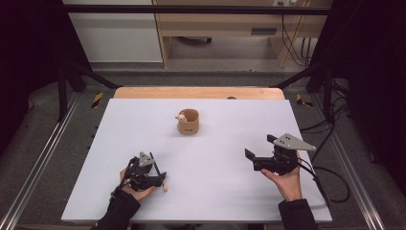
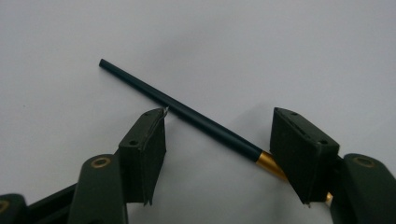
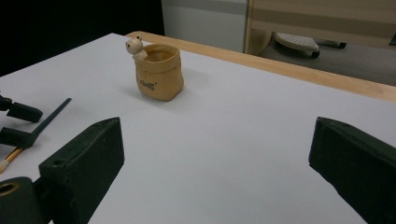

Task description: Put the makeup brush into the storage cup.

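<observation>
Left gripper (image 2: pixel 219 135) straddling a dark pencil (image 2: pixel 187 114) on the white table (image 1: pixel 215 158).

In the left gripper view the jaws stand partly open with the pencil lying flat between them; the left pad's upper corner sits right at the shaft and the right pad crosses the gold ferrule (image 2: pixel 271 164), though a firm squeeze cannot be told. The pencil's long axis runs diagonally there, dark plain end toward 10 o'clock, ferrule end toward 4 o'clock. In the high view the left gripper (image 1: pixel 152 178) is low at 7 o'clock, the pencil's pale end beside it. The right gripper (image 3: pixel 212 163) has its jaws wide apart and empty, at 4 o'clock (image 1: pixel 256 152). The tan pot (image 1: pixel 188 121) with a small figure on its rim stands well apart toward 12 o'clock.
</observation>
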A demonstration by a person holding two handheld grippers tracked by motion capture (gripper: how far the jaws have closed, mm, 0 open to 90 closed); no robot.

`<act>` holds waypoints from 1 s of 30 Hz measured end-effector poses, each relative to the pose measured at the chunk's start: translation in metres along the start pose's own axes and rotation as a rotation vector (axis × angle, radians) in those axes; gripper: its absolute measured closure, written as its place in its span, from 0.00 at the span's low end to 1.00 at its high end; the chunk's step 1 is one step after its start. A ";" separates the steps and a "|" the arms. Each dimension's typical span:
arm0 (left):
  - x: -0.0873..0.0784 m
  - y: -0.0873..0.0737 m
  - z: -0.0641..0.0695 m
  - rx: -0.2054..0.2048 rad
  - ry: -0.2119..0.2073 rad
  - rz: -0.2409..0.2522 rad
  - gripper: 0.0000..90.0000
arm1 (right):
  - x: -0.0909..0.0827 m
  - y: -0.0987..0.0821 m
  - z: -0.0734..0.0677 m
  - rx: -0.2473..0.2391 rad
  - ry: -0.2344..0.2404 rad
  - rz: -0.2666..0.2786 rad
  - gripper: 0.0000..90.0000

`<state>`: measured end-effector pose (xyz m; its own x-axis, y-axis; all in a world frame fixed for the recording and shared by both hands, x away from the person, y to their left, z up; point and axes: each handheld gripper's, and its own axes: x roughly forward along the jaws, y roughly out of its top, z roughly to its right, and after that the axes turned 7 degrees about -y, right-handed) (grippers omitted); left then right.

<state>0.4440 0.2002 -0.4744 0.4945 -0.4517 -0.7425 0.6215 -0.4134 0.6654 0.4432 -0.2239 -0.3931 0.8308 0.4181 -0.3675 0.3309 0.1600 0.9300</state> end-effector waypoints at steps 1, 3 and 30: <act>0.000 0.000 0.000 0.001 -0.002 -0.001 0.41 | 0.000 0.000 0.000 0.000 0.001 0.000 0.04; -0.001 0.000 0.000 0.005 -0.006 -0.001 0.43 | -0.001 0.000 0.001 0.000 0.002 0.001 0.04; -0.007 -0.001 -0.001 0.046 -0.053 -0.022 0.74 | 0.000 0.000 0.000 0.005 0.006 -0.002 0.04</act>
<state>0.4411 0.2046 -0.4702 0.4473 -0.4826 -0.7530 0.6027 -0.4594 0.6525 0.4430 -0.2241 -0.3931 0.8274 0.4231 -0.3693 0.3350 0.1561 0.9292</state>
